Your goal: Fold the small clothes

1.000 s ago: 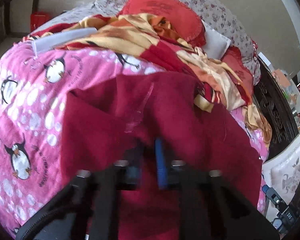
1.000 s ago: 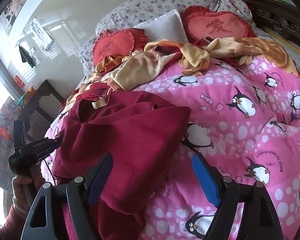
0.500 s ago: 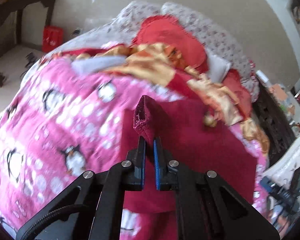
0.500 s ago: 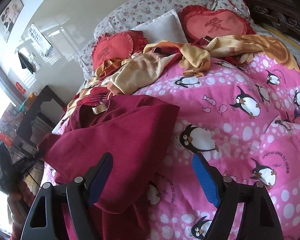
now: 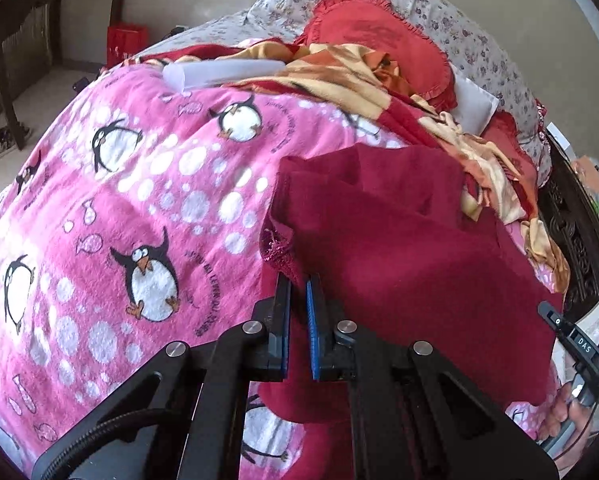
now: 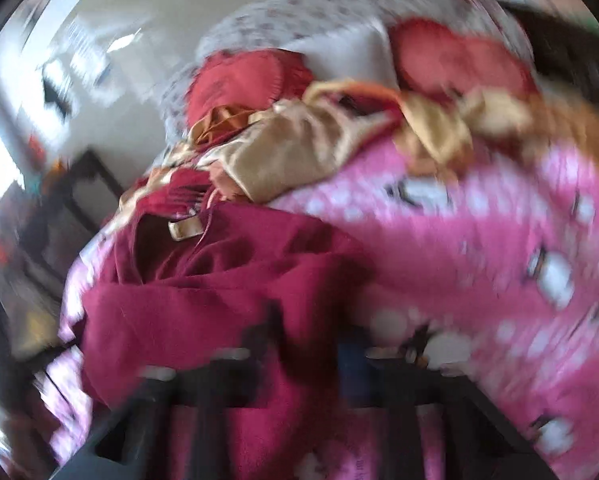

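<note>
Two grippers [image 5: 297, 280] [image 6: 311, 332] on maroon garment [image 5: 399, 240]

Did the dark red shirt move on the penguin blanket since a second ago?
Yes. In the left wrist view the dark red shirt now leaves more of the penguin blanket bare; its edge, pinched by the left gripper, went rightward.

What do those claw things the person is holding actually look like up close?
The left claw is black, with two flat fingers lined in ribbed blue pads. Angular black arms with silver round bolts carry them, and a black ribbed cable curls off at lower left. The right claw is too blurred for detail: dark frame, a hint of blue.
</note>
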The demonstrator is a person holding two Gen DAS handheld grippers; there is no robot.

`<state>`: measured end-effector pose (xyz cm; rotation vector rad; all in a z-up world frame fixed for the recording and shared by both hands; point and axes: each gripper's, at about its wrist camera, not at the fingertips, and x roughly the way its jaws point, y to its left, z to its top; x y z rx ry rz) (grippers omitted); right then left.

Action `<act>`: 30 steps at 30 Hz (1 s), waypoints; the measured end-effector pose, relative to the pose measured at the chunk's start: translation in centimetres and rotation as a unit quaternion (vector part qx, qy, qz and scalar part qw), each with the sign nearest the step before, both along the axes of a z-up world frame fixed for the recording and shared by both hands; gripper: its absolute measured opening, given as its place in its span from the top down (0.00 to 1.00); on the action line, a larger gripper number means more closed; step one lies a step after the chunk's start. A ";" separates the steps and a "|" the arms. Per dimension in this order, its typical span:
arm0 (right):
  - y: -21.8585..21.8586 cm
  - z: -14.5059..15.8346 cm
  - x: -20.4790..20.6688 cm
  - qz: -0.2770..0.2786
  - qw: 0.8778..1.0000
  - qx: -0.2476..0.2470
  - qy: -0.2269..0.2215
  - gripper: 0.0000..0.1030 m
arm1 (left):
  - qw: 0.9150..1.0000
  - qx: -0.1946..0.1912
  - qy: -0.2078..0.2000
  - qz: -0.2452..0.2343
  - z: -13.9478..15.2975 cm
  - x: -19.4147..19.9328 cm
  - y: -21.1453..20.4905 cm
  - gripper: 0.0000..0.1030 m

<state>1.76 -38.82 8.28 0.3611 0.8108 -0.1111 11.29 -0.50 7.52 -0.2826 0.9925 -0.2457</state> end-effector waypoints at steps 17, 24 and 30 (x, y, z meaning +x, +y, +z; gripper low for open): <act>-2.7 0.8 0.8 -0.044 0.989 -0.136 0.027 0.54 | 0.998 0.006 -0.008 -0.061 -0.1 -0.7 -0.1 0.60; -2.0 0.4 -4.6 -0.016 1.000 0.015 0.018 0.19 | 0.996 0.006 0.002 -0.088 -0.2 -4.4 2.6 0.52; -0.8 -2.6 -4.2 0.001 0.997 0.068 0.042 0.80 | 0.993 0.016 0.030 -0.112 -2.6 -7.3 1.0 0.52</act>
